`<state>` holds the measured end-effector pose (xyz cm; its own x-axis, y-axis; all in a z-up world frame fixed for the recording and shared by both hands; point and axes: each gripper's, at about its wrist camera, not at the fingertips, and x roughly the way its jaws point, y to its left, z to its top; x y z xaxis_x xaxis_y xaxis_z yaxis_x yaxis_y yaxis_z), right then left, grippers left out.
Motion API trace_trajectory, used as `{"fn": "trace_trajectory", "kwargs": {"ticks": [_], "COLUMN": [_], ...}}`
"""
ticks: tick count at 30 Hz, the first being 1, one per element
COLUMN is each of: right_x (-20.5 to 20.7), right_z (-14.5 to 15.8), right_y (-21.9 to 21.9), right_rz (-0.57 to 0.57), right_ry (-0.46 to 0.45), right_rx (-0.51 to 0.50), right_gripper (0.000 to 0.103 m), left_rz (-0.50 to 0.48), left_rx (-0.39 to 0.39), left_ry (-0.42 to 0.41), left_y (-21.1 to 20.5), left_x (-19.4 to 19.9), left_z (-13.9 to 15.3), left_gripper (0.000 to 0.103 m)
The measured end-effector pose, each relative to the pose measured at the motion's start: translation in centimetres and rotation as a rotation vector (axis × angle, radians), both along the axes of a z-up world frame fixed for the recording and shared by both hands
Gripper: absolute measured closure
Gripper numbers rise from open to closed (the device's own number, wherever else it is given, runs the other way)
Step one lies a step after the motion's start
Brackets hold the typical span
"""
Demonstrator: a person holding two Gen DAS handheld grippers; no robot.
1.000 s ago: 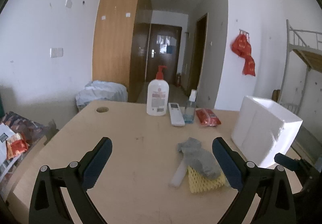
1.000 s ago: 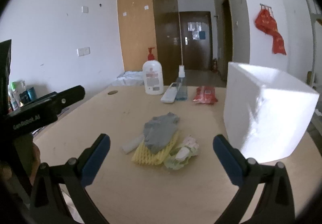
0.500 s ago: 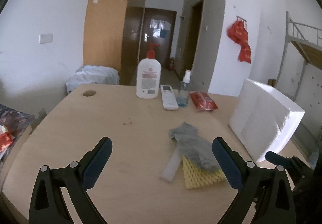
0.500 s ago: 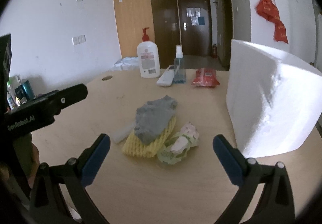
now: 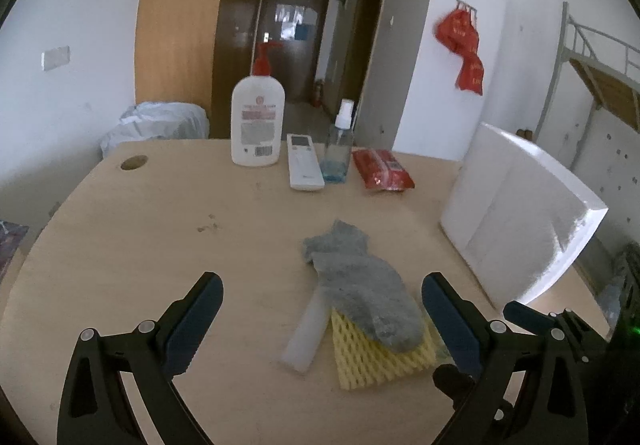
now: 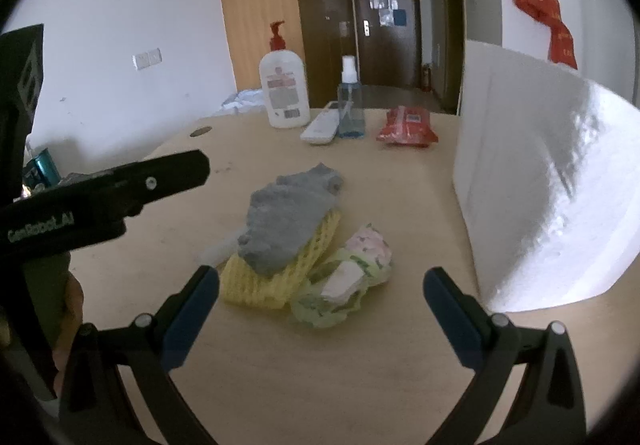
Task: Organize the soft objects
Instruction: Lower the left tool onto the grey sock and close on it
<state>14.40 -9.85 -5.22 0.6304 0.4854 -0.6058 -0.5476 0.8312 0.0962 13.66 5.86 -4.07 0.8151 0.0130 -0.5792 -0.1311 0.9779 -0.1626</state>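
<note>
Change: both claws have closed in on the pile, so a pick looks imminent | Left claw (image 5: 322,319): spread, empty, gray sock (image 5: 358,285) between its fingers | Right claw (image 6: 322,309): spread, empty, over yellow foam net (image 6: 276,273) and crumpled wrapper (image 6: 344,285) | All lie on bench (image 6: 400,197) beside white foam box (image 6: 548,181).

Right tool (image 6: 322,297) open w/ grey sock (image 6: 286,221) on yellow foam net (image 6: 256,283).

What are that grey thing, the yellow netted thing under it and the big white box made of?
Grey sock: knitted fabric, seemingly; fuzzy, matte, limp. Yellow net: probably foam mesh, like fruit packing; open diamond cells, soft look. White box: likely expanded polystyrene; grainy, matte, thick walls.
</note>
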Motion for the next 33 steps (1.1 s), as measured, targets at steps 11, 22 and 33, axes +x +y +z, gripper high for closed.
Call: {"fn": "trace_trajectory", "kwargs": {"ticks": [11,22,33], "right_x": [1.3,2.6,3.5], "right_z": [-0.9,-1.1,-1.6], "right_y": [0.1,0.4,0.9], "right_rz": [0.028,0.06,0.095], "right_ry": [0.062,0.087,0.131], "right_rx": [-0.008,-0.006,-0.018], "right_gripper": [0.0,0.0,0.0], "left_rz": [-0.07,-0.096,-0.112], "left_rx": [-0.057,-0.097,-0.1], "left_ry": [0.065,0.158,0.177], "left_y": [-0.4,-0.5,-0.5], "left_x": [3.0,5.7,6.1], "left_z": [-1.7,-3.8,-4.8], "left_gripper": [0.003,0.033,0.064]}}
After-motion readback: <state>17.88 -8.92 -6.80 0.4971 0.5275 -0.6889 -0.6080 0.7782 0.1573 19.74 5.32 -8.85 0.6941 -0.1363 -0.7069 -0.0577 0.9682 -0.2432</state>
